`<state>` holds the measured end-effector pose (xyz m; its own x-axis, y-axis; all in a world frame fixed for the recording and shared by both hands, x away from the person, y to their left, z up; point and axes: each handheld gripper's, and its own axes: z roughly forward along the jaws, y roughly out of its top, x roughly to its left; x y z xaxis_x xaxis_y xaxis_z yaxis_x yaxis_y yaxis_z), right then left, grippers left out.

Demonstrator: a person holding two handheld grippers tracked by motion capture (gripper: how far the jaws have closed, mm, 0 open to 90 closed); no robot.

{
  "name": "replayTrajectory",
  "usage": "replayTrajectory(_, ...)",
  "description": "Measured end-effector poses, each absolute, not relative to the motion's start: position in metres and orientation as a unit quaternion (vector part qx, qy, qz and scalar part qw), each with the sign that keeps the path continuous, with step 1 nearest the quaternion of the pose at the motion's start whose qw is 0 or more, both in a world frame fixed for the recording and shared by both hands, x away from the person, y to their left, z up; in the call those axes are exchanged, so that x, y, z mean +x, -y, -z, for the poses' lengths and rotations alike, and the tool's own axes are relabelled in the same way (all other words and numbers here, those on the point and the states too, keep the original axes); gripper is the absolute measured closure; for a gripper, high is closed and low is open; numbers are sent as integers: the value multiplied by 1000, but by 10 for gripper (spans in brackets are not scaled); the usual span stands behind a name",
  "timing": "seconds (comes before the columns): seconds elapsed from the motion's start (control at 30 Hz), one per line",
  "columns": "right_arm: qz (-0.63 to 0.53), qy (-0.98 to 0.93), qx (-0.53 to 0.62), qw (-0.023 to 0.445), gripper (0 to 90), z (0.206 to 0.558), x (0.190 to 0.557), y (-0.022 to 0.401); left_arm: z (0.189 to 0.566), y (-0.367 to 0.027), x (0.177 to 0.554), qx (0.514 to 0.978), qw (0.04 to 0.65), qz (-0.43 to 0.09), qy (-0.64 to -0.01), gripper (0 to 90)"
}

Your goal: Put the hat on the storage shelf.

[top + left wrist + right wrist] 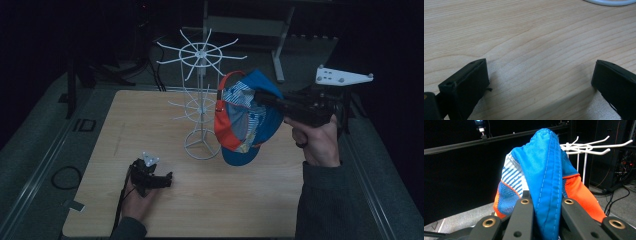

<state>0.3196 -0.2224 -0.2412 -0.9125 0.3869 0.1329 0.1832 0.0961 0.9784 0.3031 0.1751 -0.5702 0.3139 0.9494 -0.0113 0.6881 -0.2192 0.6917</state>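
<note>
A: Left to right, what is being shown?

B: Near the desk's [125, 125] front left corner, the left gripper [167, 179] is resting on the wood, its jaws standing wide apart with nothing between them. Toward the back edge, near the middle, the white rack [200, 100] is standing on its ring base, hooks bare. Just right of it, the cap [245, 117] is hanging in the air above the desk, pinched at its blue fabric by the right gripper [260, 97], whose jaws are pressing tight on it.

A: Which step is that?

B: Judging by the cap's place beside the rack, the carrying-over is under way; the hanging is not yet done.

A: And the next move?

B: It is probably calling for lifting the cap's strap or opening over a free hook, then loosening the jaws.
</note>
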Motion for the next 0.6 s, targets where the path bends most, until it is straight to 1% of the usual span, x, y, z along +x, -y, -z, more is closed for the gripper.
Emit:
replayTrajectory(0.13, -644, -736, 194, 83, 864, 239, 322, 219, 570, -175, 303, 751, 305, -214, -545, 14)
replayTrajectory(0.3, -637, -740, 200, 80, 864, 243, 334, 212, 570, -175, 303, 751, 305, -214, -545, 14)
replayTrajectory(0.6, -650, -729, 207, 56, 859, 262, 354, 197, 570, -175, 303, 751, 305, -214, -545, 14)
